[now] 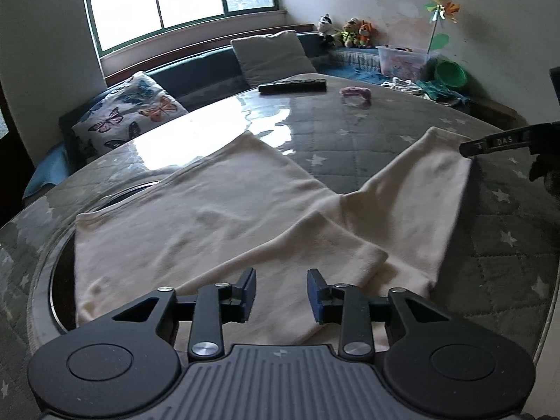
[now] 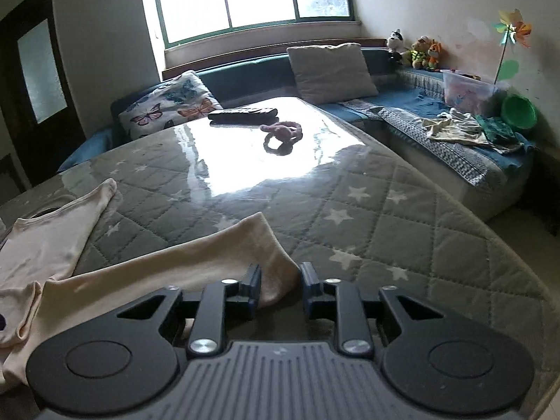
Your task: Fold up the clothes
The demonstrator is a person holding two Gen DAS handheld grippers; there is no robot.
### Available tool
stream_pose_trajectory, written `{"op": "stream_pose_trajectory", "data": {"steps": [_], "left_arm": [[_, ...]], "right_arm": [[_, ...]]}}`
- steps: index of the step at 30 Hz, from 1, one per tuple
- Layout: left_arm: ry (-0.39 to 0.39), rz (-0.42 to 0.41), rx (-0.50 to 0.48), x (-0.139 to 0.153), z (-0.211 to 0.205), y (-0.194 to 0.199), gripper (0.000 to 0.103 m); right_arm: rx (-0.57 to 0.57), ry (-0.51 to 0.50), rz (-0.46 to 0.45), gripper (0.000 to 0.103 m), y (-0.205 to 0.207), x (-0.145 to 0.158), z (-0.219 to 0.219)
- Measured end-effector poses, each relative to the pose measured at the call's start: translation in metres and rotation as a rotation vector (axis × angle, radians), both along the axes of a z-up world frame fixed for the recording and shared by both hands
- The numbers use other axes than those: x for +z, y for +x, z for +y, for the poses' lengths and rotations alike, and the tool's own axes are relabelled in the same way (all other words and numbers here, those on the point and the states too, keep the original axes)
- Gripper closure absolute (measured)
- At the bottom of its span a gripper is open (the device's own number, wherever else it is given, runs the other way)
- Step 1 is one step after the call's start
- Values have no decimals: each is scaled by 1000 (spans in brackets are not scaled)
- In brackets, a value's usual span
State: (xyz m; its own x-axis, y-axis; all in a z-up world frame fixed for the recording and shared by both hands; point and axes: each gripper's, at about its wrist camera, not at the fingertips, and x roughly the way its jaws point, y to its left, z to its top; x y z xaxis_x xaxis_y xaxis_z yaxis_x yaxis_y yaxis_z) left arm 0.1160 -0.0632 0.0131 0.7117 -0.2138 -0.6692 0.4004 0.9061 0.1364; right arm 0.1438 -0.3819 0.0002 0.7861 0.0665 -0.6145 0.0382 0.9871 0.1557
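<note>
While the cream garment [image 1: 224, 210] lies spread on the counter [image 1: 385, 140], both grippers sit at its near side with nothing in them. Left gripper [image 1: 281, 294]: jaws spread, garment visible through the gap, hovering over the near edge where one folded-over flap [image 1: 308, 245] lies across the main body. Can't tell if the fingertips touch the fabric. Right gripper [image 2: 281, 288]: jaws spread, left finger over the corner of a cream sleeve or leg end [image 2: 245, 245], right finger over bare quilted cover; no pinch. In the left wrist view the right gripper's finger [image 1: 497, 143] shows at the far right edge, just at the corner of the garment's right-hand section. Garment forms a rough V from this side: one wide panel running up-left, a narrower one up-right. Counter has a grey star-pattern quilted cover under a glossy clear sheet with heavy window glare. Far end of the counter: black remote [image 1: 292, 86] and a small pink item [image 1: 355, 92], well apart from the garment. Behind it: sofa with butterfly cushion [image 1: 129, 112], grey cushion [image 1: 273, 56], plush toys [image 1: 353, 31], clear bin [image 1: 402, 59], green bowl [image 1: 451, 73], pinwheel [image 1: 442, 10].
</note>
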Motion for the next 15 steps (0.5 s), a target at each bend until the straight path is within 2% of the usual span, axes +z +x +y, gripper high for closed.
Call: {"op": "stream_pose_trajectory", "data": {"steps": [10, 15], "left_arm": [[-8, 11, -51, -7, -20, 4, 66], [-13, 0, -56, -7, -22, 4, 65]], "right_arm": [[26, 15, -50, 95, -4, 24, -2], [51, 50, -74, 95, -5, 48, 1]]}}
